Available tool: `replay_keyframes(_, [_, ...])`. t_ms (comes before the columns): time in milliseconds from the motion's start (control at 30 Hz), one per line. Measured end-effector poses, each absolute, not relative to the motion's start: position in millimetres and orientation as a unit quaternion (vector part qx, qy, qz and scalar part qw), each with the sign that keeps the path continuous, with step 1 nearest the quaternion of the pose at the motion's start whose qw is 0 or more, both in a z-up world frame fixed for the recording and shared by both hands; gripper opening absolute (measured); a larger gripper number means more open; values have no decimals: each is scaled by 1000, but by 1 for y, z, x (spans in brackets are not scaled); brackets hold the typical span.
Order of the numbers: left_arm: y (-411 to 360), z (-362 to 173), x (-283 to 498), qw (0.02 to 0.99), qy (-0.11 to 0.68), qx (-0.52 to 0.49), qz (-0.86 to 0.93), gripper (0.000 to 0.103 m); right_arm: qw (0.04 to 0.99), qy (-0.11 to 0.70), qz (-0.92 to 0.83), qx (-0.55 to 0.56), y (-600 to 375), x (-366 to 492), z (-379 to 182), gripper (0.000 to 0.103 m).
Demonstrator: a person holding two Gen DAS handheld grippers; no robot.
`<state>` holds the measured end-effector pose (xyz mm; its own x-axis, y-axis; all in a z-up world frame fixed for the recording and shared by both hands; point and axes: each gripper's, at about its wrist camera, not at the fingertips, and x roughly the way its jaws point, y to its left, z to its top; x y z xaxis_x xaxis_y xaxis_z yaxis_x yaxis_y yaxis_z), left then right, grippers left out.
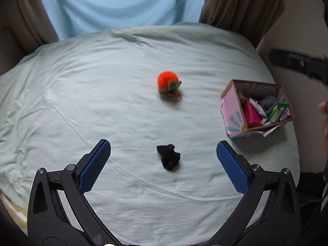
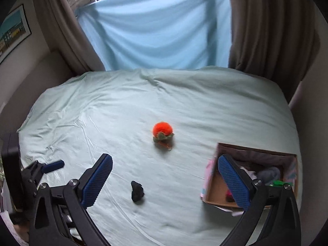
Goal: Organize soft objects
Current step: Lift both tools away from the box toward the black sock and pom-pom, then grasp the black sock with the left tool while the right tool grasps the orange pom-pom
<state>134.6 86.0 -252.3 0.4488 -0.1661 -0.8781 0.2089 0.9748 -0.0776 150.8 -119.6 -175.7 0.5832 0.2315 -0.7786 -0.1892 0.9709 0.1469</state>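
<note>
here, two soft things left on the bed, one box partly filled

so, the nearest soft thing is a crumpled black cloth (image 1: pixel 168 157), perhaps a sock. it lies on the pale green bedsheet (image 1: pixel 102 94) straight ahead of the left gripper (image 1: pixel 163 146), between the lines of its two fingers and just beyond their tips. that gripper is spread wide and holds nothing. lined up like this, it looks ready to come down on the cloth, though that is a judgement.

farther ahead of the same gripper, well apart from the cloth, sits one orange knitted ball with a green leafy collar (image 1: pixel 168 85), tipped on its side.

to the right of the left gripper stands one open cardboard box (image 1: pixel 229 110), patterned pink and blue outside. it seems to be where the soft things are gathered. inside it, packed together, are a pink item, something white, a grey bundle and a green packet.

the right gripper (image 2: pixel 165 165) is also spread wide and empty. its right finger (image 2: pixel 233 181) hangs over the near left corner of the box, the black cloth lies between its fingers, and the ball is farther ahead.

by count: two loose soft things, one box, two grippers. behind the bed hang brown curtains (image 2: pixel 270 24) and a light blue sheet (image 2: pixel 155 30).
</note>
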Motion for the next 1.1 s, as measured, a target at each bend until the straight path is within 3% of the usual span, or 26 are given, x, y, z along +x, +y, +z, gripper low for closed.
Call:
replay_keyframes(733, [58, -452, 155, 795, 587, 44, -146, 102, 834, 521, 177, -37, -65, 300, -315, 103])
replay_keyframes(900, [53, -481, 169, 778, 610, 34, -147, 95, 817, 543, 189, -41, -58, 326, -343, 103])
replay_keyframes(1100, [43, -509, 180, 765, 628, 56, -129, 78, 800, 566, 198, -33, -51, 361, -387, 102])
